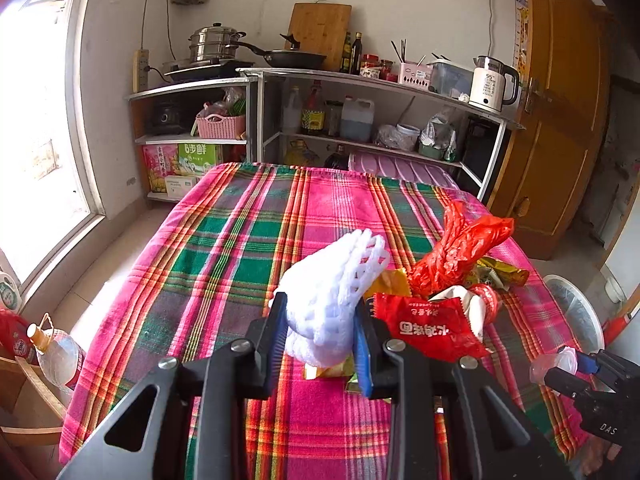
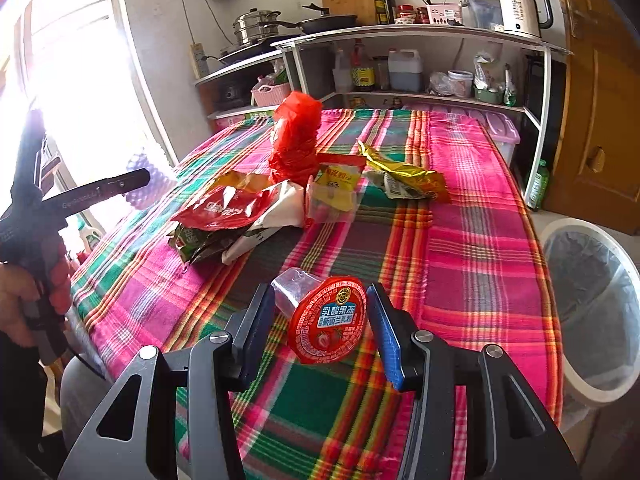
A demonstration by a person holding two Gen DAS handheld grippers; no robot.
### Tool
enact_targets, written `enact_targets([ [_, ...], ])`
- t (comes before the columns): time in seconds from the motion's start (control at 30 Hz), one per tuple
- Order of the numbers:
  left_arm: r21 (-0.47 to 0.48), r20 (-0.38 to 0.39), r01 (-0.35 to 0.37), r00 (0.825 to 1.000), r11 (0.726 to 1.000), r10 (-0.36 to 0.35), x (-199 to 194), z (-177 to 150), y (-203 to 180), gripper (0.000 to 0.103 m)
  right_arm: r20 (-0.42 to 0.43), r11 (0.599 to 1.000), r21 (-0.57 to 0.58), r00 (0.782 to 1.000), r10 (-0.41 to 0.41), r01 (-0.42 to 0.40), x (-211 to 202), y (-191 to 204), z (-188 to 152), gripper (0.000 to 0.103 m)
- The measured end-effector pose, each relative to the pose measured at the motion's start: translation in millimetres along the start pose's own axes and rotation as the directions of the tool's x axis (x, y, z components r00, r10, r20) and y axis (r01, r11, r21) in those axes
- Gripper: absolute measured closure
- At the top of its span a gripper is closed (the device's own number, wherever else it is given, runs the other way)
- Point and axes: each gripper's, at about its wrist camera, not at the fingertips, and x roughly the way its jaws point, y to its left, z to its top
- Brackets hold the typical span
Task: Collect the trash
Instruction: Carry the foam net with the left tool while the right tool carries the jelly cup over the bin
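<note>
My left gripper is shut on a white foam fruit net and holds it above the plaid table. My right gripper is shut on a clear jelly cup with a peeled red lid, held above the table. A pile of trash lies on the cloth: a red plastic bag, a red snack wrapper, a gold wrapper and a yellow packet. The same red bag and red wrapper sit just right of my left gripper.
A white bin with a clear liner stands on the floor right of the table. Kitchen shelves with pots, bottles and a kettle line the far wall. A bottle and chair sit at the left. A wooden door is far right.
</note>
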Motion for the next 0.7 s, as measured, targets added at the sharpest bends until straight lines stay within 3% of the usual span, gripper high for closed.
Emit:
enact_targets([
  [0.3, 0.086, -0.001, 0.169, 0.986, 0.982, -0.170, -0.5, 11.7, -83.9, 0.072, 0.061, 0.991, 0.090, 0.993, -0.101, 0.096, -33.3, -58.8, 0.2, 0.054],
  [0.7, 0.210, -0.119, 0.415, 0.909, 0.885, -0.399, 37.5, 10.5, -230.4, 0.072, 0.066, 0.936, 0.243, 0.958, -0.279, 0.255, -65.8, -166.3, -12.5, 0.054],
])
